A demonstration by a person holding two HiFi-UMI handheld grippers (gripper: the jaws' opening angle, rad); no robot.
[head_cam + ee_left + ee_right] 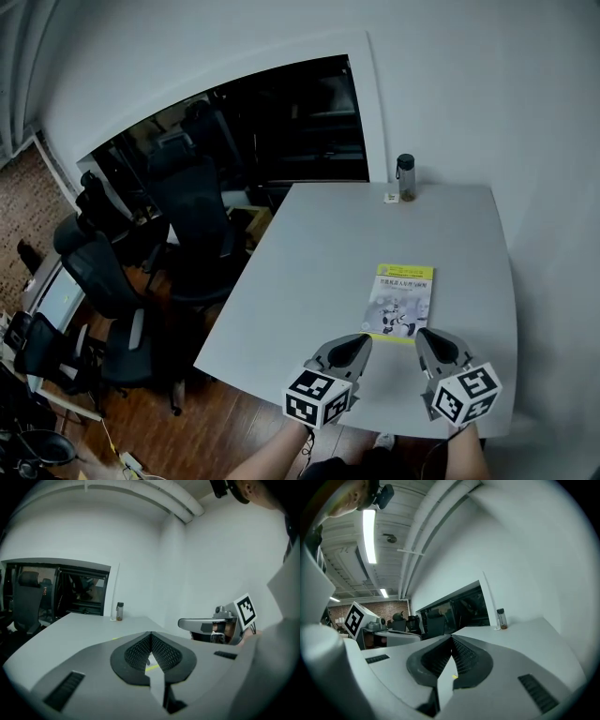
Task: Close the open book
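The book (401, 300) lies closed and flat on the grey table (309, 272), its yellow-green and white cover facing up, right of the table's middle. Both grippers hover over the table's near edge, just short of the book and touching nothing. In the head view my left gripper (361, 340) points at the book's near left corner and my right gripper (423, 336) at its near right corner. Each gripper's own view shows its ribbed pads meeting with nothing between them: the left gripper (151, 635) and the right gripper (451, 639) are both shut.
A small dark-capped bottle (405, 177) stands at the table's far edge beside a small white item (391, 198). Black office chairs (187, 225) crowd the floor left of the table. A white wall runs along the table's far and right sides.
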